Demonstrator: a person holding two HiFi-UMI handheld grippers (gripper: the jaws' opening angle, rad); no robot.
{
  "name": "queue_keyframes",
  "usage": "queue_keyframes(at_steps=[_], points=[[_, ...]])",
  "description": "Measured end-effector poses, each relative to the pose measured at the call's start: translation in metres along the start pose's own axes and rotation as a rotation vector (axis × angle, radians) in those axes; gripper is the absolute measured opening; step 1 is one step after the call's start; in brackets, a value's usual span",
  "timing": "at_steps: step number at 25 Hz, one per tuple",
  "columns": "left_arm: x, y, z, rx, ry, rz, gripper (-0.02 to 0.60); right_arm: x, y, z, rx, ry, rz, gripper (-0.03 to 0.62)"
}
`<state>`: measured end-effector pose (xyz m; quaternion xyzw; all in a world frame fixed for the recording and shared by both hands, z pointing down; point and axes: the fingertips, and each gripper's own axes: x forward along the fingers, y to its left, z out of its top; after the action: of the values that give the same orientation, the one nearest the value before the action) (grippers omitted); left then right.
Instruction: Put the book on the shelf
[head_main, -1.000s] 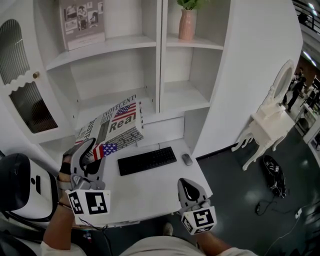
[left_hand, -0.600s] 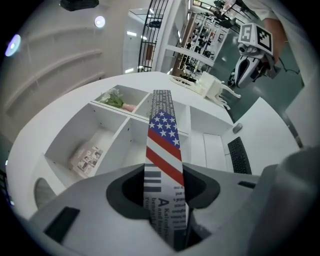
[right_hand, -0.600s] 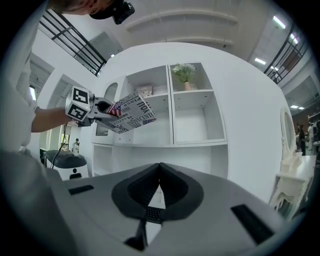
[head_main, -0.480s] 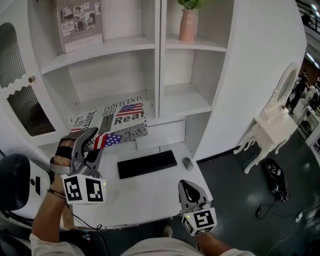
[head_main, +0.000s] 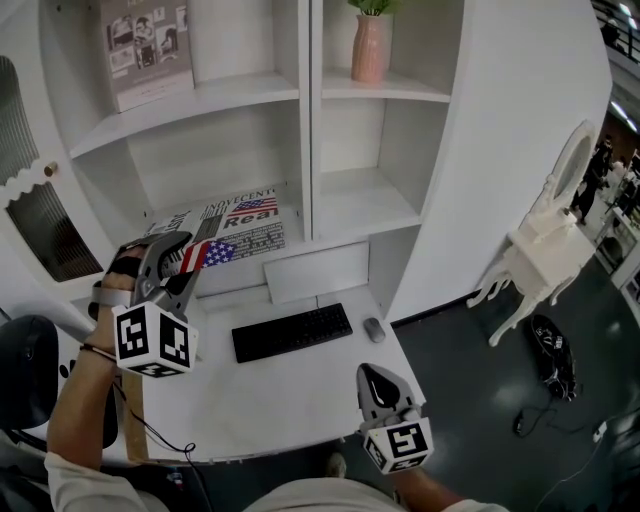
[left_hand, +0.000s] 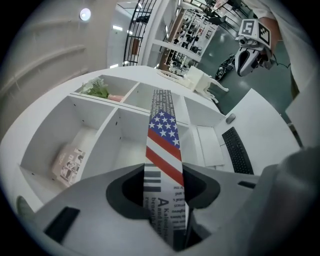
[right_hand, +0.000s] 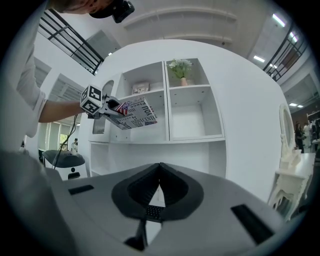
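Note:
The book (head_main: 238, 225) has a cover of newsprint lettering and an American flag. My left gripper (head_main: 184, 262) is shut on its near edge and holds it nearly flat, reaching into the lower left compartment of the white shelf unit (head_main: 304, 120). In the left gripper view the book's flag-striped edge (left_hand: 162, 145) runs out between the jaws of that gripper (left_hand: 165, 175). The right gripper view shows the book (right_hand: 136, 114) level with the lower shelf. My right gripper (head_main: 375, 378) hangs over the desk's front edge, shut with nothing in it.
A black keyboard (head_main: 292, 333) and a mouse (head_main: 374, 329) lie on the white desk (head_main: 300, 390). A magazine (head_main: 145, 50) leans in the upper left compartment. A pink vase (head_main: 369, 45) stands upper right. A white chair (head_main: 540, 250) stands to the right.
My left gripper has carried the book up and away from me, off the desk and into the lower left compartment, and the book has tipped flatter. The right gripper has hardly moved.

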<state>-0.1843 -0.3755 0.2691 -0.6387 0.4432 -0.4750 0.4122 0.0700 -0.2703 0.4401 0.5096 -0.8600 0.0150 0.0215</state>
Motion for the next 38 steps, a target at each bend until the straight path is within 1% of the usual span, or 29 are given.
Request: queue_keyframes(at_steps=[13,23,38], points=[[0.050,0.001,-0.015,0.012,0.042,-0.050,0.153,0.003,-0.021,-0.007,0.002,0.016,-0.027,0.005],[0.085,0.000,-0.035,-0.004,0.088,-0.077,0.153,0.002,-0.037,-0.013,0.009,0.030,-0.046,0.004],[0.125,-0.003,-0.051,0.003,0.102,-0.129,0.153,0.004,-0.055,-0.021,0.016,0.052,-0.075,0.005]])
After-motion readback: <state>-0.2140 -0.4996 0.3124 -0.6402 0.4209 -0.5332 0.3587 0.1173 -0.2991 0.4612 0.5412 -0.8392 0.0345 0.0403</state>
